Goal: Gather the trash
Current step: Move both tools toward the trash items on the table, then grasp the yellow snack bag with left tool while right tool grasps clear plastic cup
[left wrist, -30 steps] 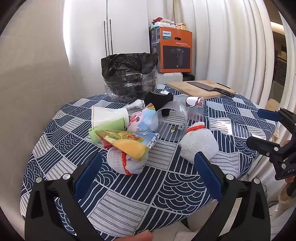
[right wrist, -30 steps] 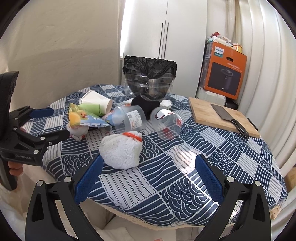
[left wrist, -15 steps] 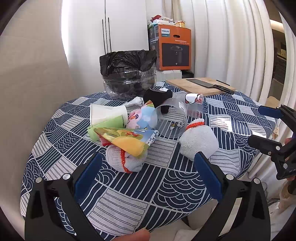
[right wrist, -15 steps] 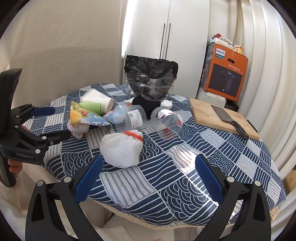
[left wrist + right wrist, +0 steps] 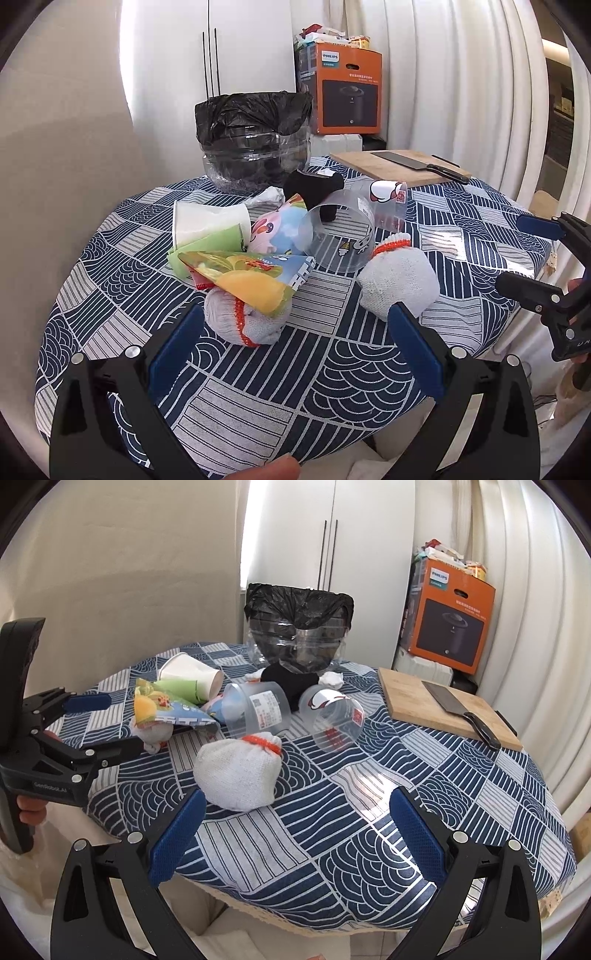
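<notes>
A heap of trash lies on the blue patterned tablecloth (image 5: 332, 369): a yellow snack wrapper (image 5: 251, 277) over a small grey sock ball (image 5: 240, 321), a white paper cup (image 5: 207, 221), a clear plastic cup (image 5: 340, 236), a black sock (image 5: 314, 184) and a larger grey sock ball (image 5: 399, 280) (image 5: 236, 771). A clear bin with a black bag (image 5: 255, 144) (image 5: 299, 627) stands behind. My left gripper (image 5: 295, 343) is open just before the small sock ball. My right gripper (image 5: 295, 830) is open in front of the larger sock ball.
A wooden cutting board (image 5: 443, 709) with a cleaver (image 5: 458, 709) lies at the table's right rear. An orange Philips box (image 5: 450, 616) sits behind on white boxes. White cabinet doors and a curtain back the scene. Another clear cup (image 5: 332, 720) lies near the board.
Both grippers have edged slightly closer to the table and the trash heap. Nothing has been taken hold of.
</notes>
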A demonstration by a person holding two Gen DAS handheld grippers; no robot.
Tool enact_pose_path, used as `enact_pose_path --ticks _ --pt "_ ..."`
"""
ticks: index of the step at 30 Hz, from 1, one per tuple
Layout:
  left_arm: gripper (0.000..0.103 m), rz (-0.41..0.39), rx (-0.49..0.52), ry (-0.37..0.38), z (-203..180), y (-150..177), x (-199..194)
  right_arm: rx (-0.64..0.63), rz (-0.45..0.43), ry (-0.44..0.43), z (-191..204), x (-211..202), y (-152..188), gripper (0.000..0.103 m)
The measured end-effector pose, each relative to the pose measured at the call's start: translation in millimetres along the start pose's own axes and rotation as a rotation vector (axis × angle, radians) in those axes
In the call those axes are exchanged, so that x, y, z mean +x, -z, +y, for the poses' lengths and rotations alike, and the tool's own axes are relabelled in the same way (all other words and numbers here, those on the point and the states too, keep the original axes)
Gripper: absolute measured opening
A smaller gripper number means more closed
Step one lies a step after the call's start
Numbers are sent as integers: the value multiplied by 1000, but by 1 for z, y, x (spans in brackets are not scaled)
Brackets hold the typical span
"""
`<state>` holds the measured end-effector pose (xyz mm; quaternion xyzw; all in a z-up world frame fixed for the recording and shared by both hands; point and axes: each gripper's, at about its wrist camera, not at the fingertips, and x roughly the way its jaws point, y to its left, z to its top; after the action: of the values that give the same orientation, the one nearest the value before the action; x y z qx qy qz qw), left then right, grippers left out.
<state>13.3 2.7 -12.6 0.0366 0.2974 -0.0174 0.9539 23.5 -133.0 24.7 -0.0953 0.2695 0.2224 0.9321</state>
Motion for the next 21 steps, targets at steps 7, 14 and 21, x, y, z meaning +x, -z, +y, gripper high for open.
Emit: enact_pose_path --ticks 7,14,21 --pt "97 22 -10 -12 5 -3 9 -1 17 -8 -3 10 -4 95" --pt "97 55 -23 -30 12 -7 22 13 53 -5 -10 24 -11 95" --pt "97 71 -19 -29 18 -13 33 7 81 -3 -13 38 -22 95"
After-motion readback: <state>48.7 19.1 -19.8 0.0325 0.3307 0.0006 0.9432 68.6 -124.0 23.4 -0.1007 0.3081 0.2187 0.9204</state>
